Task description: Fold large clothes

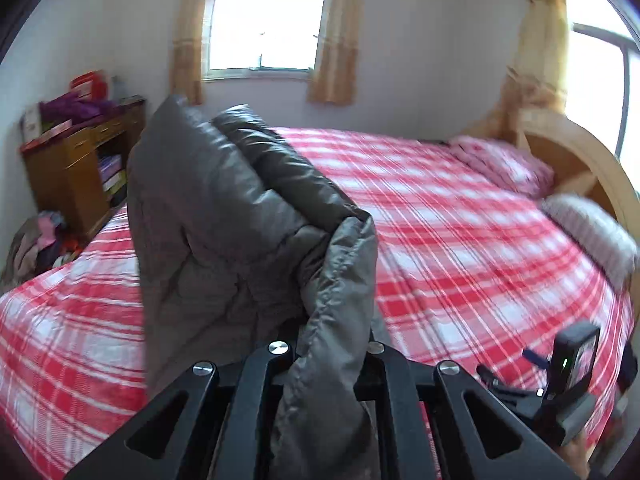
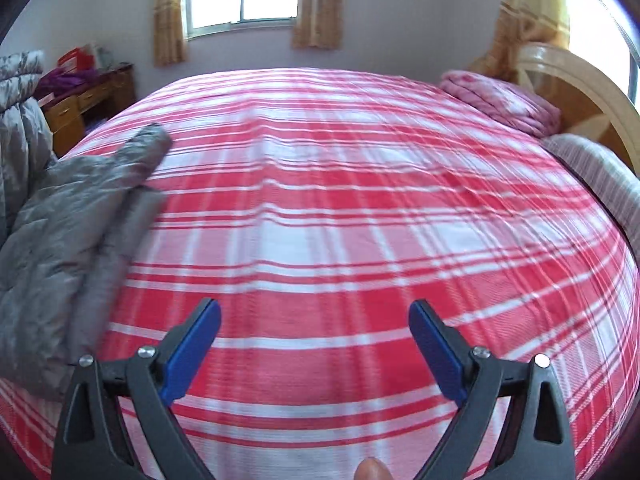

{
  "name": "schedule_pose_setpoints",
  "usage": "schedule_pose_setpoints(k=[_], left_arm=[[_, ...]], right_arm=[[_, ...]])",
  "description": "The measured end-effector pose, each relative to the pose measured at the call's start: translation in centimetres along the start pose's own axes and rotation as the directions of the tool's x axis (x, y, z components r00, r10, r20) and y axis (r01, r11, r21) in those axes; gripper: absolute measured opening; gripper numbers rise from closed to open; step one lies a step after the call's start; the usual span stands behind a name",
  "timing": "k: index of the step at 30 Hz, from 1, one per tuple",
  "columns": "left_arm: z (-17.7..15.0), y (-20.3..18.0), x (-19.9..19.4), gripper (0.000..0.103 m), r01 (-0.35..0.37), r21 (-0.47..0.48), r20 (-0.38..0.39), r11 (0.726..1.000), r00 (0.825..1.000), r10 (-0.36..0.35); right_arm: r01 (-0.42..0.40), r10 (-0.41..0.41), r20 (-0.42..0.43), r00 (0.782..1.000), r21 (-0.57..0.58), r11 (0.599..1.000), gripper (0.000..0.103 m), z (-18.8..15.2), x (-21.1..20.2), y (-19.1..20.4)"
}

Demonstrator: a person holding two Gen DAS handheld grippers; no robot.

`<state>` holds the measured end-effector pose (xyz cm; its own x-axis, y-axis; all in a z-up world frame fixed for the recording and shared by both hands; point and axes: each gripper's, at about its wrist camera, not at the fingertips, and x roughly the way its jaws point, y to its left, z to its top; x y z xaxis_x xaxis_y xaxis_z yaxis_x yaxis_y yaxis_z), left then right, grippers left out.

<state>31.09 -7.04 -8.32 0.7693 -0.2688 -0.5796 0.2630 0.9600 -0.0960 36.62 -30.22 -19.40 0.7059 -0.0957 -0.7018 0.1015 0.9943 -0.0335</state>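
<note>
The left tongs (image 1: 332,360) are pressed together on a fold of the grey puffer jacket (image 1: 240,216), which rises from between the black arms and stands lifted above the bed (image 1: 460,248), its quilted bulk leaning toward the far left of the left wrist view. In the right wrist view the same jacket (image 2: 68,216) is at the left edge, a lower part draped on the red-and-white plaid bedcover with one sleeve end reaching toward the middle of the bed, the rest rising out of frame at the upper left. The right tongs (image 2: 315,344) are spread wide, blue pads (image 2: 192,356) well apart, hovering over bare plaid near the front edge of the bed and pinching nothing; they are apart from the jacket, which lies to their left. At the far right, a folded pink blanket (image 2: 504,100) and a striped pillow (image 2: 600,176) sit against the pale wooden headboard (image 2: 572,80). At the far left stands a wooden table (image 1: 80,160) piled with purple cloth and boxes. A curtained window (image 1: 264,28) is in the far wall.
</note>
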Motion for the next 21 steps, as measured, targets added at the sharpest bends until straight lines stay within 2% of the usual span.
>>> schedule_pose_setpoints(k=[5, 8, 10, 14, 16, 17, 18, 20, 21], left_arm=[[-3.6, -5.5, 4.2, 0.007, 0.044, 0.166, -0.11, 0.985, 0.994, -0.026], [-6.2, -7.3, 5.9, 0.007, 0.05, 0.256, -0.162, 0.965, 0.987, -0.008], [-7.0, -8.0, 6.0, 0.007, 0.051, 0.293, -0.162, 0.955, 0.987, -0.003], [-7.2, -8.7, 5.2, 0.017, 0.001, 0.361, -0.132, 0.933, 0.99, 0.05], [-7.0, -9.3, 4.2, 0.026, -0.045, 0.396, -0.098, 0.917, 0.991, 0.091], [-6.9, -9.5, 3.3, 0.04, -0.064, 0.403, -0.074, 0.913, 0.992, 0.102], [-6.9, -9.8, 2.5, 0.061, -0.074, 0.407, -0.052, 0.91, 0.993, 0.104], [-6.6, -10.3, 0.2, 0.086, -0.074, 0.4, 0.009, 0.913, 0.997, 0.077], [-6.4, -10.2, -1.6, 0.091, -0.064, 0.396, 0.047, 0.916, 0.998, 0.049]], right_arm=[[0.048, -0.046, -0.029, 0.999, 0.073, 0.996, 0.097, 0.0, 1.8, -4.4], [0.024, -0.016, -0.055, 0.998, 0.146, 0.989, 0.097, -0.5, 2.8, -6.2], [0.02, -0.012, -0.051, 0.999, 0.15, 0.988, 0.098, -0.6, 2.8, -6.2], [0.043, -0.037, -0.062, 0.997, 0.094, 0.995, 0.1, -0.6, 3.3, -5.0], [0.045, -0.039, -0.067, 0.997, 0.092, 0.995, 0.1, -0.6, 3.4, -5.0], [0.043, -0.037, -0.068, 0.997, 0.095, 0.995, 0.1, -0.7, 3.4, -5.0], [0.042, -0.035, -0.068, 0.997, 0.096, 0.995, 0.101, -0.6, 3.5, -5.1], [0.043, -0.036, -0.072, 0.997, 0.091, 0.995, 0.102, -0.7, 3.7, -5.0], [0.047, -0.041, -0.077, 0.996, 0.084, 0.995, 0.103, -0.7, 3.9, -4.9]])
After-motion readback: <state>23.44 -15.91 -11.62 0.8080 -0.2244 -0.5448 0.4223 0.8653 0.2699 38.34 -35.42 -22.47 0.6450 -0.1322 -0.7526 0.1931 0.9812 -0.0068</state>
